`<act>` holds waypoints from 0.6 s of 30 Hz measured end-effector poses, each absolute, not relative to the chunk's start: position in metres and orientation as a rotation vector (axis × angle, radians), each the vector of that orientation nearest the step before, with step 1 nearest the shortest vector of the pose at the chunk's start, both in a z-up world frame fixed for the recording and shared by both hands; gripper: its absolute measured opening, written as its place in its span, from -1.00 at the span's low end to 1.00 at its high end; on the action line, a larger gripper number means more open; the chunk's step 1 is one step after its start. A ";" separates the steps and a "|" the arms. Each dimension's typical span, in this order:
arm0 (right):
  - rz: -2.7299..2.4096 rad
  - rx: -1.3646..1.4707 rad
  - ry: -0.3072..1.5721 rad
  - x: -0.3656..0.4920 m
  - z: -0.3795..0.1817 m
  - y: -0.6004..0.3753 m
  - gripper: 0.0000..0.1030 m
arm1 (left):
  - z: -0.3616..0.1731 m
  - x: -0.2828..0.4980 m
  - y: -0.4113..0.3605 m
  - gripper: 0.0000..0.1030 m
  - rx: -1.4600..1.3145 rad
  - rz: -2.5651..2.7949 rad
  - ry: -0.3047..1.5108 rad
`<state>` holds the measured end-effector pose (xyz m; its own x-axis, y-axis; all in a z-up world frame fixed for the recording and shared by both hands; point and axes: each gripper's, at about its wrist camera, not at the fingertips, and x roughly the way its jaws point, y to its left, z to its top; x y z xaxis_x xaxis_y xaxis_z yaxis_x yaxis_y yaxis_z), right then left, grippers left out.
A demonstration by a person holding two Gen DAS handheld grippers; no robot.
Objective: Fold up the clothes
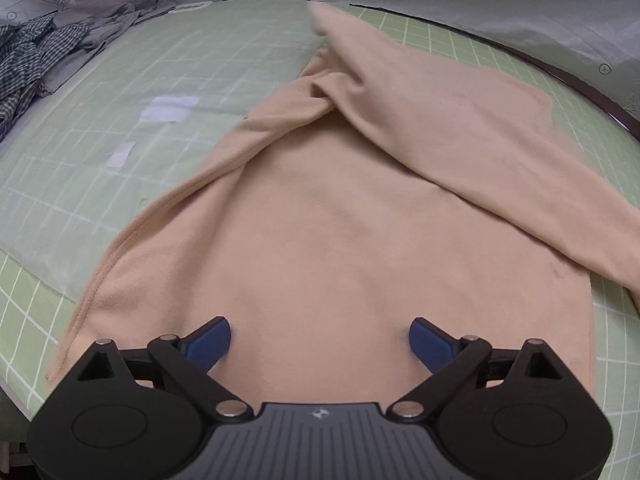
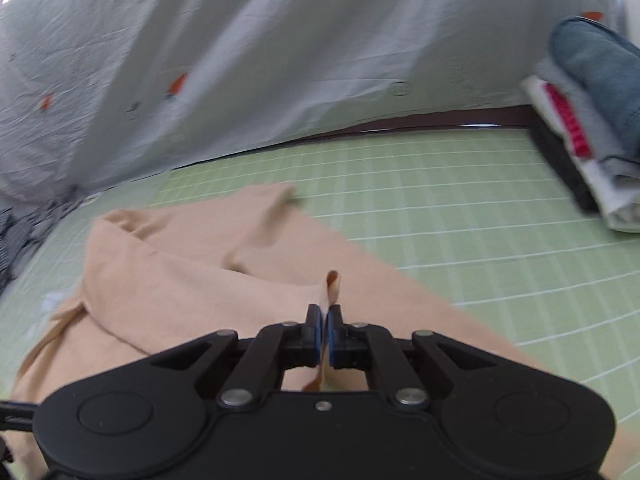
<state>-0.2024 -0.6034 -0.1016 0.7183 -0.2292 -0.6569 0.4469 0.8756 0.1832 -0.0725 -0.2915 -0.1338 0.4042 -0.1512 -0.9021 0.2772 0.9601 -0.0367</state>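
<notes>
A beige garment [image 1: 340, 216] lies spread on the green grid mat [image 1: 168, 80], with one sleeve folded across its upper right part. My left gripper [image 1: 320, 340] hovers over the garment's near edge, its blue pads wide apart and nothing pinched between them. In the right wrist view the same beige garment [image 2: 192, 280] runs from the left toward the near right. My right gripper [image 2: 325, 320] is shut on a fold of its cloth, and a small loop of fabric sticks up above the pads.
A heap of checked and grey clothes [image 1: 44, 52] lies at the mat's far left. A stack of folded clothes [image 2: 588, 120] stands at the far right. A pale sheet [image 2: 240, 60] hangs behind the mat [image 2: 460, 208]. White tape patches [image 1: 168, 108] mark the mat.
</notes>
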 end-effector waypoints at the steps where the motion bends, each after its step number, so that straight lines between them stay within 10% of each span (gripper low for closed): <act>1: -0.407 0.346 0.674 -0.204 -0.104 -0.613 -0.93 | -0.134 -0.073 -0.293 0.94 0.127 -0.263 1.123; 7: -0.457 0.325 0.742 -0.204 -0.119 -0.625 -0.80 | -0.135 -0.075 -0.300 0.98 0.127 -0.237 1.131; 9: -0.465 0.309 0.751 -0.205 -0.119 -0.620 -0.36 | -0.132 -0.082 -0.290 0.98 0.094 -0.243 1.111; 11: -0.478 0.302 0.731 -0.209 -0.117 -0.614 0.50 | -0.127 -0.089 -0.281 0.98 0.077 -0.247 1.077; 15: -0.474 0.272 0.698 -0.209 -0.114 -0.597 1.00 | -0.111 -0.098 -0.264 0.98 0.067 -0.246 0.991; 18: -0.443 0.251 0.697 -0.209 -0.113 -0.578 1.00 | -0.099 -0.105 -0.246 0.98 0.071 -0.245 0.938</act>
